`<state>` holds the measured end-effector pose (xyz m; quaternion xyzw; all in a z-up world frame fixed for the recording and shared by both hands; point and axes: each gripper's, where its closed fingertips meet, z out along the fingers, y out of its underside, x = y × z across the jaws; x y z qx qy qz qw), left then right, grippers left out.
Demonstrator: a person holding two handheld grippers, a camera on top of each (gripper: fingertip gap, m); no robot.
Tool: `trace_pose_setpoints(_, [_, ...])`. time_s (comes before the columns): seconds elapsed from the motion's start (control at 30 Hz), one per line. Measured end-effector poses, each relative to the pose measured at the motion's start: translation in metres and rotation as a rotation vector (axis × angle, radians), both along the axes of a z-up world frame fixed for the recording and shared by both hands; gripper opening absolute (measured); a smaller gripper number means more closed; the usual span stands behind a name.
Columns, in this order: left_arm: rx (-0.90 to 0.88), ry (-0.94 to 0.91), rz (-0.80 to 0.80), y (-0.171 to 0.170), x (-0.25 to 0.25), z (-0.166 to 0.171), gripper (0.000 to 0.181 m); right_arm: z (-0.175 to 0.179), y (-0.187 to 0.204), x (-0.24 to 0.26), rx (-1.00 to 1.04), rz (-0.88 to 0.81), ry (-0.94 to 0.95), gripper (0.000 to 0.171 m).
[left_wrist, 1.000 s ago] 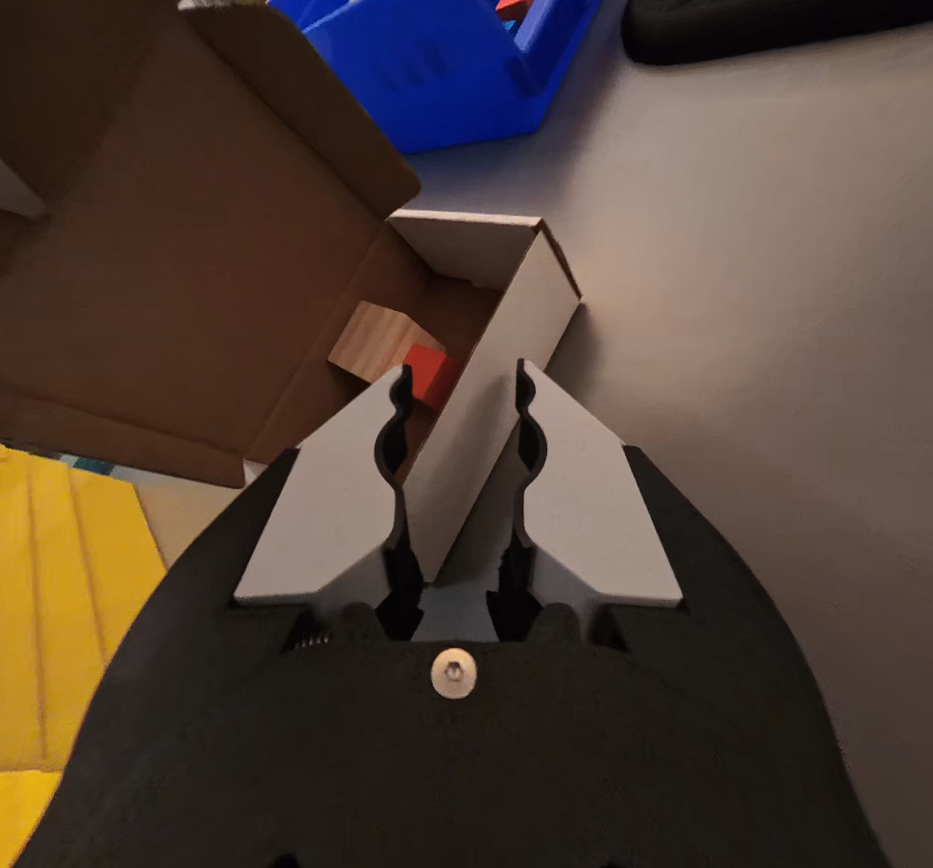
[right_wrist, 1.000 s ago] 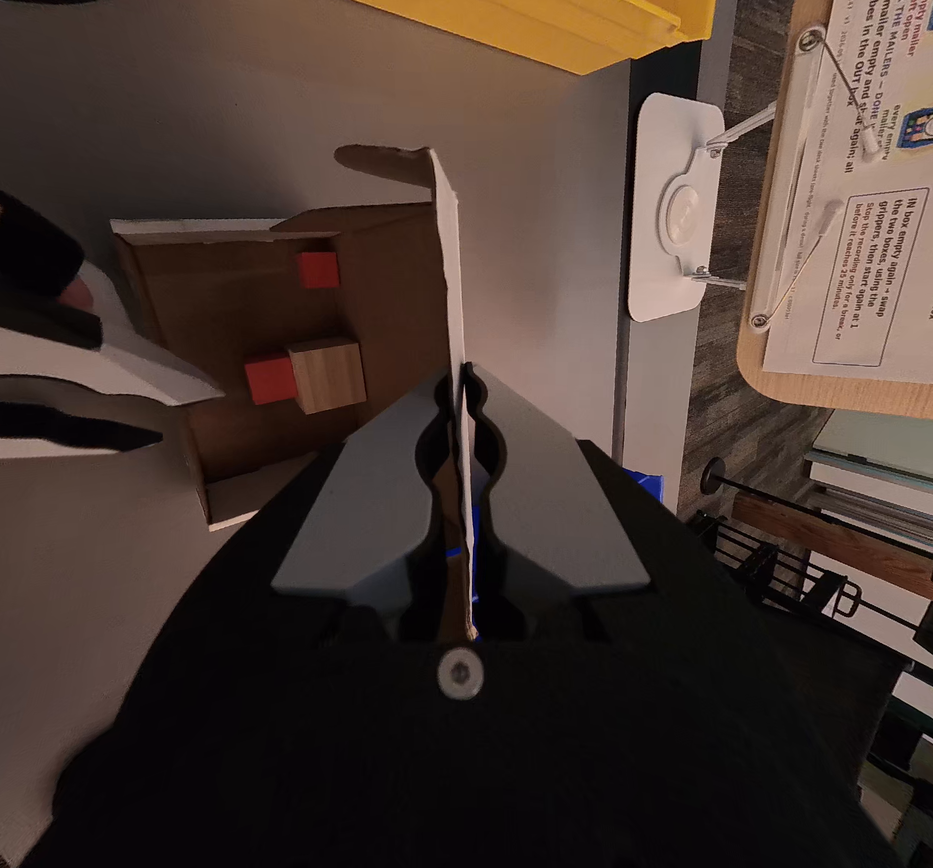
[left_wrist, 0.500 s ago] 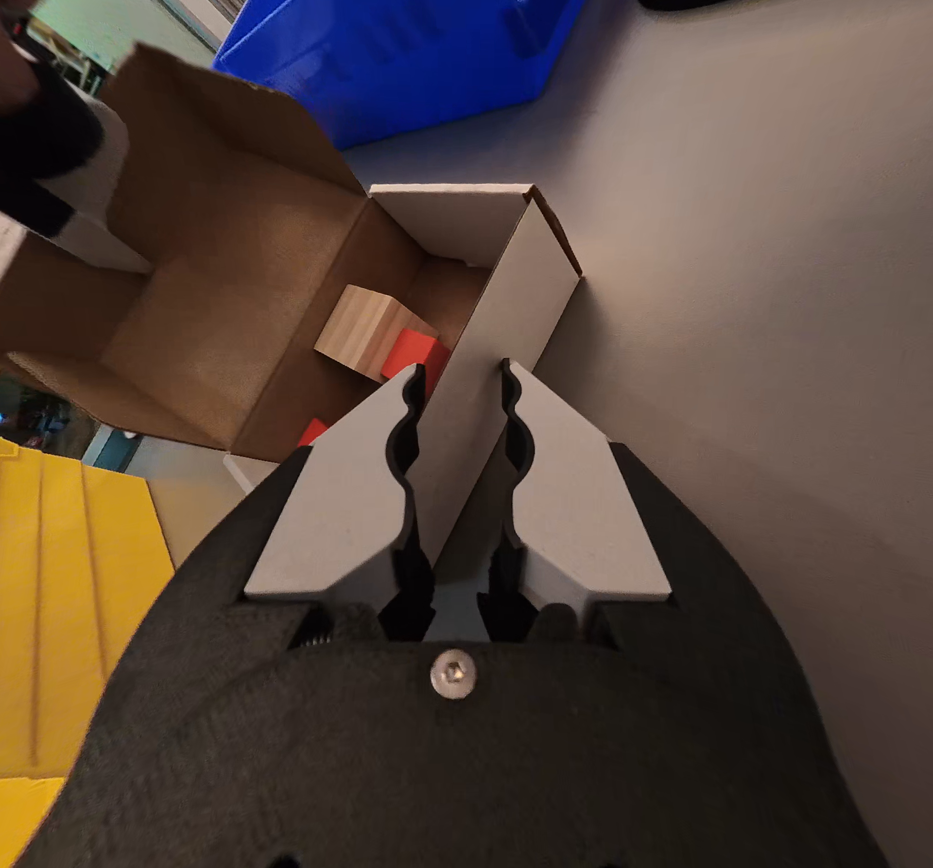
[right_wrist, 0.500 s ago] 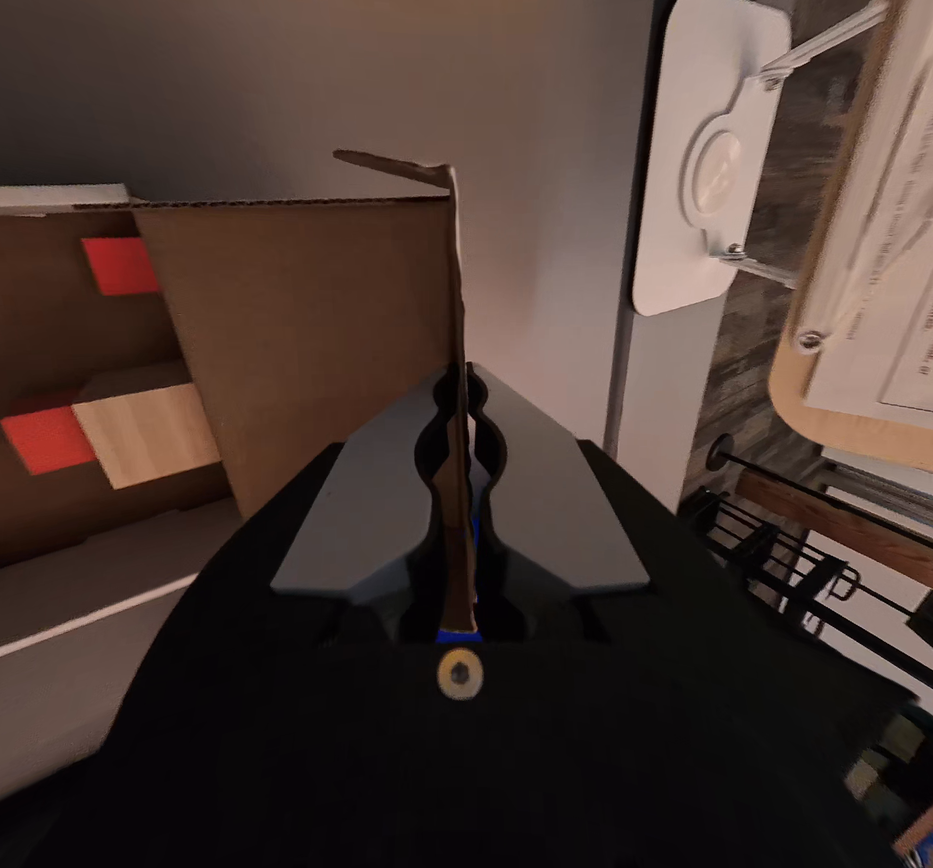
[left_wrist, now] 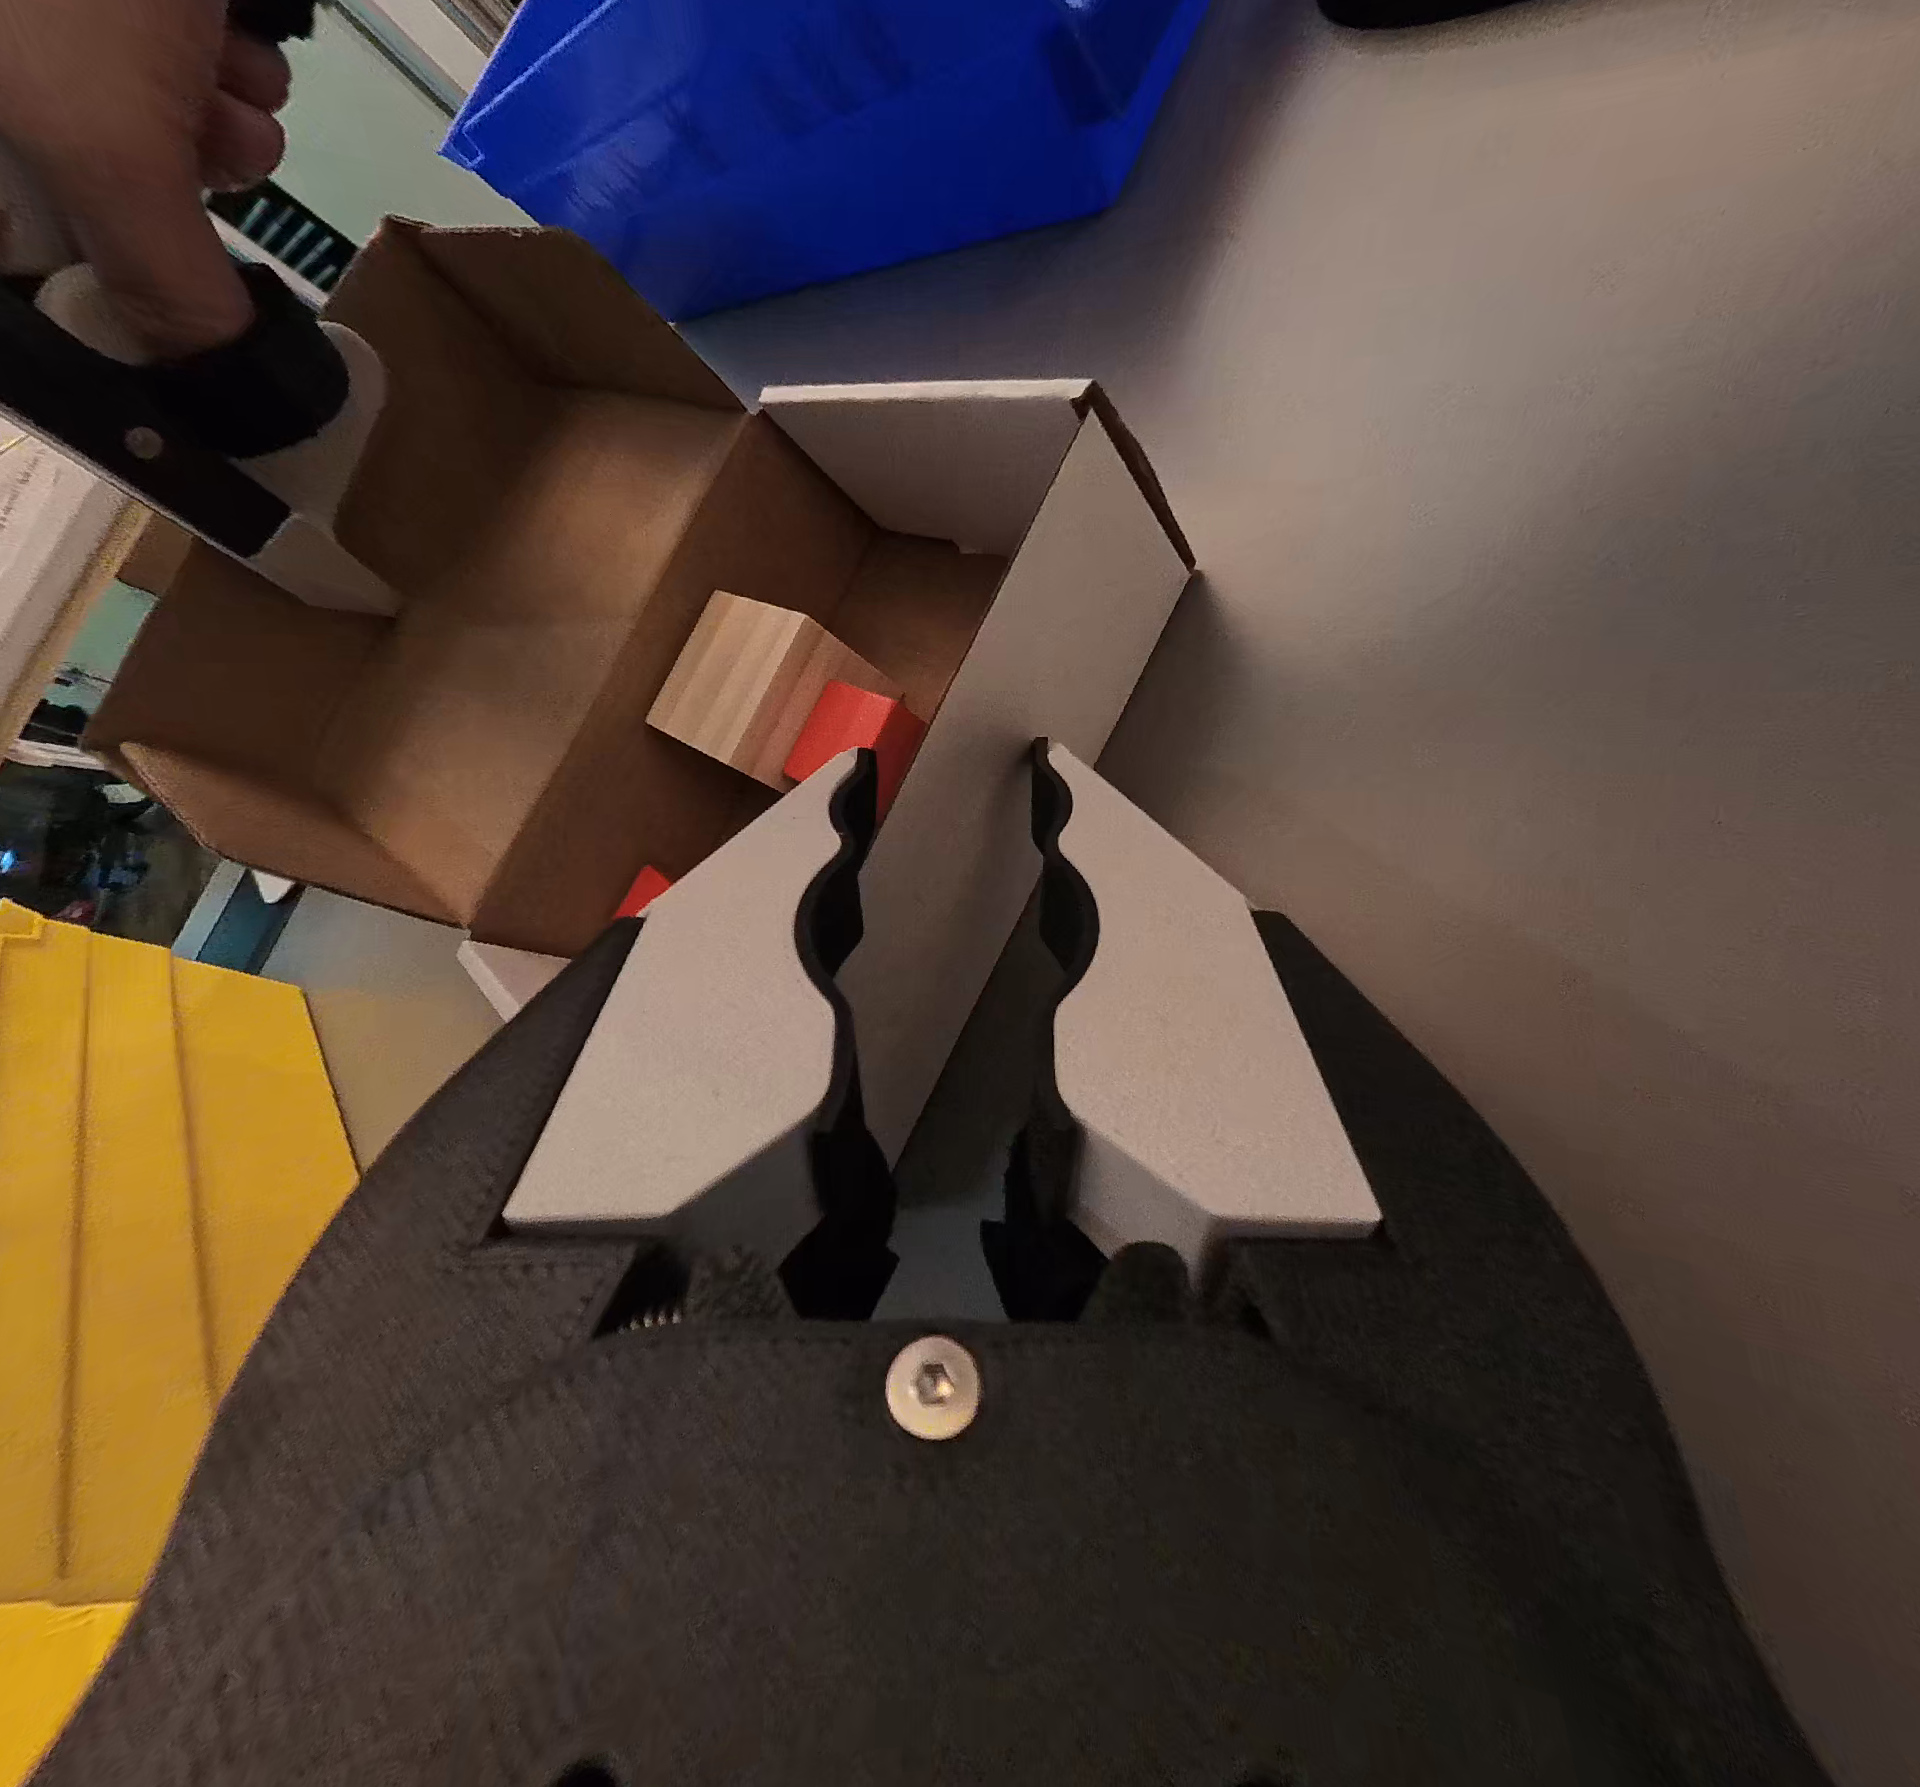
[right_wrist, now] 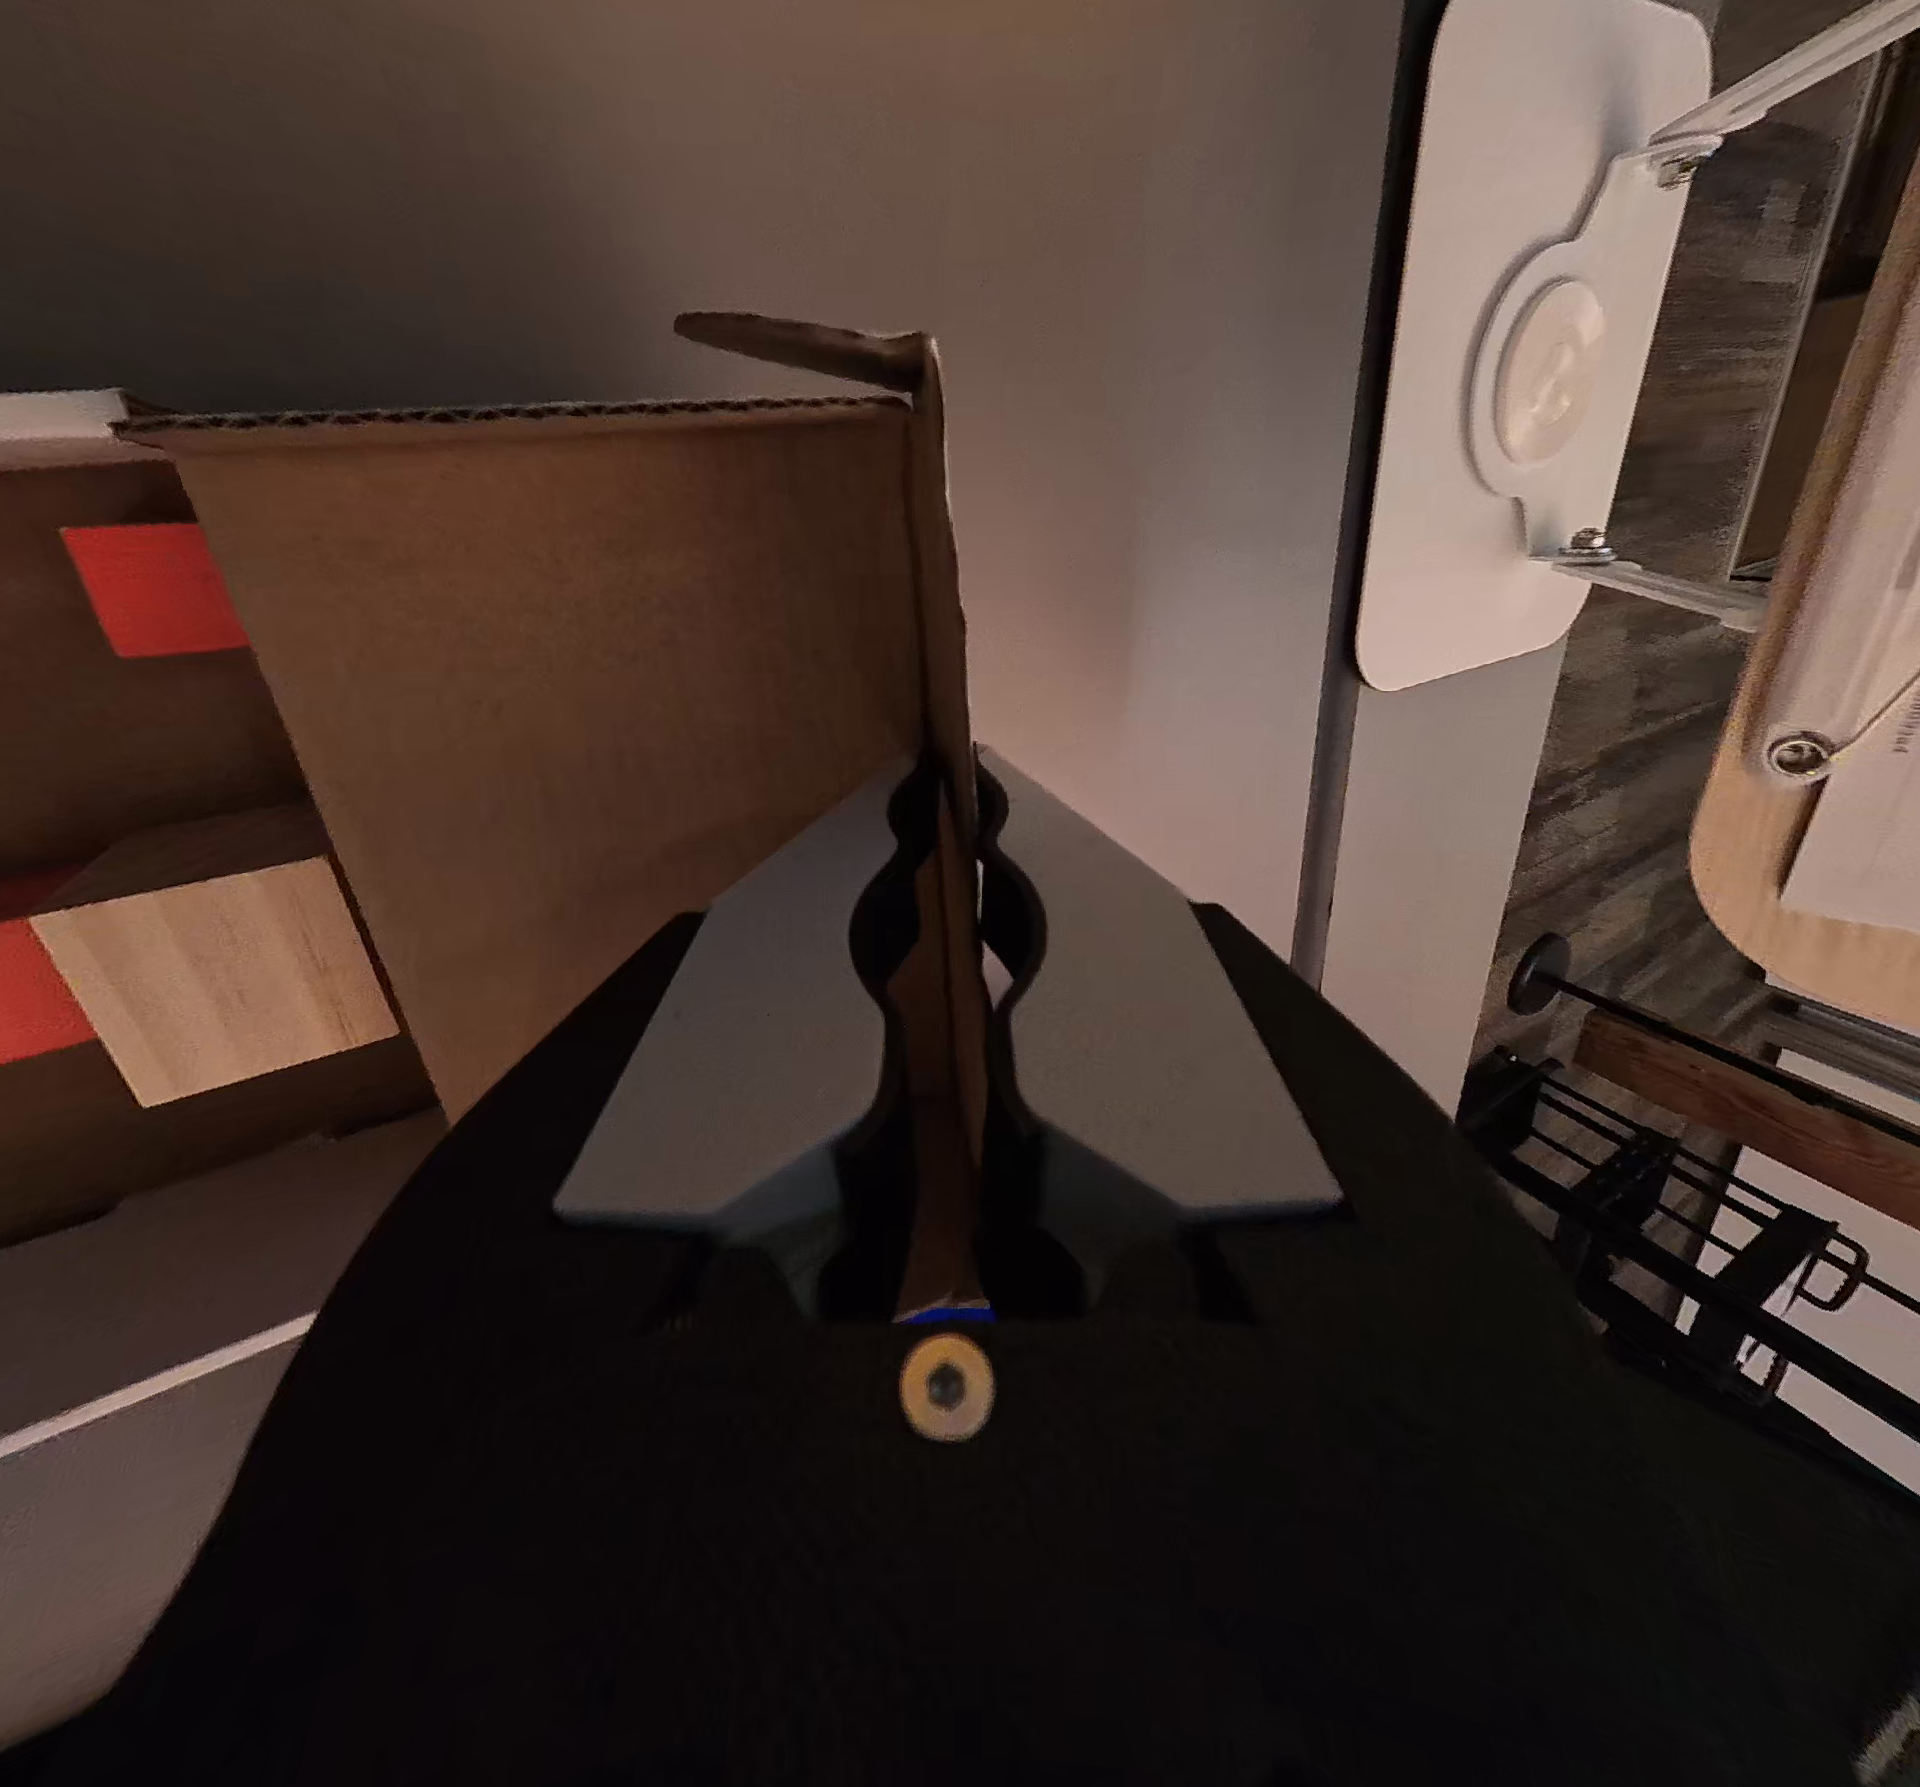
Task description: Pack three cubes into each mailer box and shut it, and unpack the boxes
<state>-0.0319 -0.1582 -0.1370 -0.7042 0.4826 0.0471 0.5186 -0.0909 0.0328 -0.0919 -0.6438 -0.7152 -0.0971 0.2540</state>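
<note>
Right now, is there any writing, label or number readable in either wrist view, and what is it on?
White sheet clipped to a wooden board: print at its edge, too small and blurred to read.
Brown cardboard mailer box, blue plastic bin, yellow plastic bin: no writing visible.

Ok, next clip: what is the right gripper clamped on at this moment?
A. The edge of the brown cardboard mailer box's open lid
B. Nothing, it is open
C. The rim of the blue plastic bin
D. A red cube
A: in the right wrist view the right gripper is shut on the thin edge of the brown cardboard mailer box's open lid, with the red cube lying loose inside the box.
</note>
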Motion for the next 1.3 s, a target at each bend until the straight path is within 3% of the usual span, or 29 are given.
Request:
trace_pose_setpoints(0.27, [0.011, 0.006, 0.001, -0.001, 0.000, 0.000, 0.028, -0.023, 0.005, 0.000, -0.003, -0.008, -0.031, 0.009])
trace_pose_setpoints(0.53, [-0.004, 0.005, -0.004, 0.003, 0.000, 0.000, 0.028, -0.012, 0.011, 0.001, 0.048, 0.002, -0.033, 0.020])
trace_pose_setpoints(0.77, [-0.016, 0.040, 0.016, 0.019, -0.003, -0.001, 0.027, 0.027, 0.016, 0.010, 0.075, -0.002, 0.072, 0.048])
trace_pose_setpoints(1.0, [0.040, 0.067, 0.039, 0.030, -0.013, 0.000, 0.031, 0.107, -0.018, 0.032, 0.252, 0.092, 0.354, 0.061])
trace_pose_setpoints(1.07, [0.094, 0.077, 0.056, 0.028, -0.015, 0.003, 0.037, 0.098, -0.056, 0.030, 0.206, 0.210, 0.415, 0.051])
trace_pose_setpoints(1.17, [0.121, 0.075, 0.056, 0.022, -0.015, 0.004, 0.042, 0.044, -0.105, 0.033, 0.034, 0.305, 0.338, 0.050])
trace_pose_setpoints(1.3, [0.033, -0.045, 0.050, 0.020, -0.014, 0.006, 0.040, -0.004, -0.105, 0.038, -0.026, 0.229, 0.238, 0.045])
